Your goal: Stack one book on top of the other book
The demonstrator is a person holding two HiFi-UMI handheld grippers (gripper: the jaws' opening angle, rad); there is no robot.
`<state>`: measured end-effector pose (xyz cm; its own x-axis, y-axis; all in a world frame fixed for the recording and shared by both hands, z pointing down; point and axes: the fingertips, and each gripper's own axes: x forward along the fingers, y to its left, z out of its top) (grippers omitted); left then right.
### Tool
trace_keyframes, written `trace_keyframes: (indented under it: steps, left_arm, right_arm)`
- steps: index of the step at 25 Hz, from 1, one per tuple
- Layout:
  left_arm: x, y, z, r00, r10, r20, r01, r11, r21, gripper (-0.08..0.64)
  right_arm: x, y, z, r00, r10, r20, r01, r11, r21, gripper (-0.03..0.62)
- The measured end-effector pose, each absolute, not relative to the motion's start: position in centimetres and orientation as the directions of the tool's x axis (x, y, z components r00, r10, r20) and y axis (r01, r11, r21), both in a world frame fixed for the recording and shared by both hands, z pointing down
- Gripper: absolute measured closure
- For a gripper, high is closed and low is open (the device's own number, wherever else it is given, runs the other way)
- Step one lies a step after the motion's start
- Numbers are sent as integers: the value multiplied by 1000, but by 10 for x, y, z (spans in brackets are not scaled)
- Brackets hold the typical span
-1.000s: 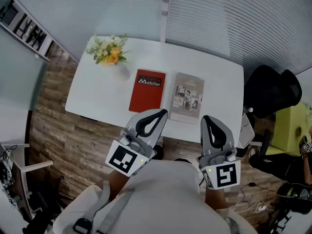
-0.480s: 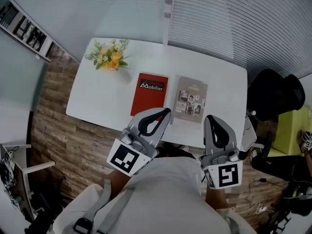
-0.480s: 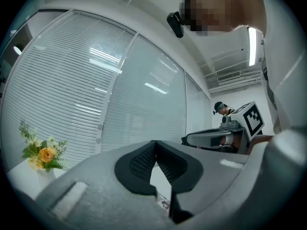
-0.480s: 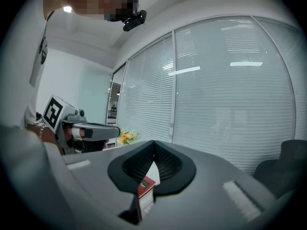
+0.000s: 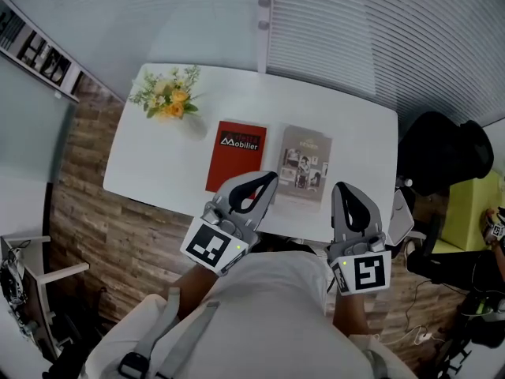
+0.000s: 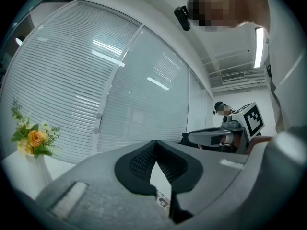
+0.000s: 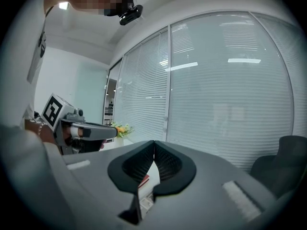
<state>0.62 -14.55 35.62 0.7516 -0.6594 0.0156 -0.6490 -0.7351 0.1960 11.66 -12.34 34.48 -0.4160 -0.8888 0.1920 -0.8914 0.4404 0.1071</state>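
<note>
Two books lie side by side on the white table (image 5: 166, 164) in the head view: a red book (image 5: 235, 155) on the left and a grey book (image 5: 304, 161) on the right. My left gripper (image 5: 271, 180) hovers shut and empty near the table's front edge, its tips over the red book's near corner. Below the grey book's near right corner my right gripper (image 5: 342, 187) is shut and empty too. In the left gripper view the jaws (image 6: 155, 143) meet at their tips. The right gripper view shows the same for the right gripper (image 7: 154, 143), with a sliver of the red book (image 7: 143, 179) between them.
A vase of yellow and white flowers (image 5: 167, 99) stands at the table's far left corner. A black office chair (image 5: 442, 152) sits to the right of the table. Window blinds (image 5: 379, 30) run behind it. Wooden floor (image 5: 102, 227) lies to the left.
Both grippers have come a little closer to the table's front edge, still shut. The books and vase have not been touched.
</note>
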Motion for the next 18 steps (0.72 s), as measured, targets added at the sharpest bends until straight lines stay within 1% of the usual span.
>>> trace_keyframes:
  steps: [6, 18]
  left_arm:
    - [21, -159, 406, 767, -634, 94, -636, -733, 241, 528]
    - [42, -170, 530, 759, -567, 321, -651, -680, 338, 480]
  right_arm:
    - [136, -136, 395, -382, -880, 281, -908, 414, 61, 565]
    - [176, -145, 522, -336, -802, 493, -932, 358, -53, 516]
